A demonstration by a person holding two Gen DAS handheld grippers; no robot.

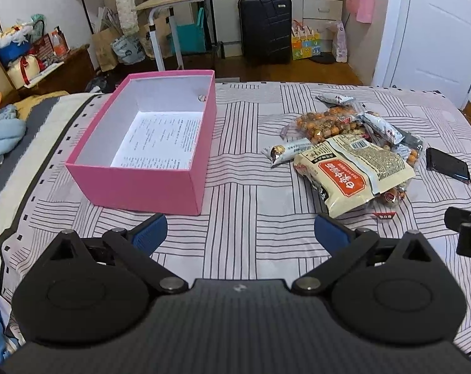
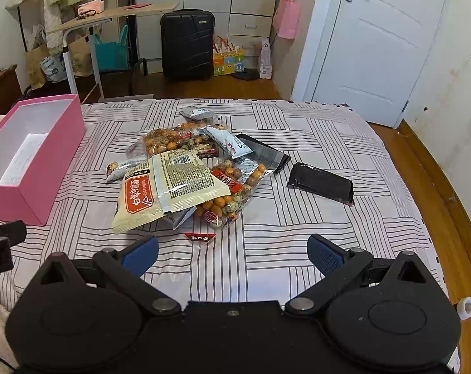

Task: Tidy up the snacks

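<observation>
A pink box stands open on the bed, holding only a printed sheet; it also shows at the left of the right wrist view. To its right lies a pile of snacks: a cream noodle packet, clear bags of coated nuts, several small silver bars, and a black packet. My left gripper is open and empty above the bedsheet, between box and pile. My right gripper is open and empty, just short of the pile.
The striped bedsheet covers the bed. Blue blankets lie at its left edge. Beyond the bed are a black suitcase, a side table, bags and a white door. A wooden floor runs along the right.
</observation>
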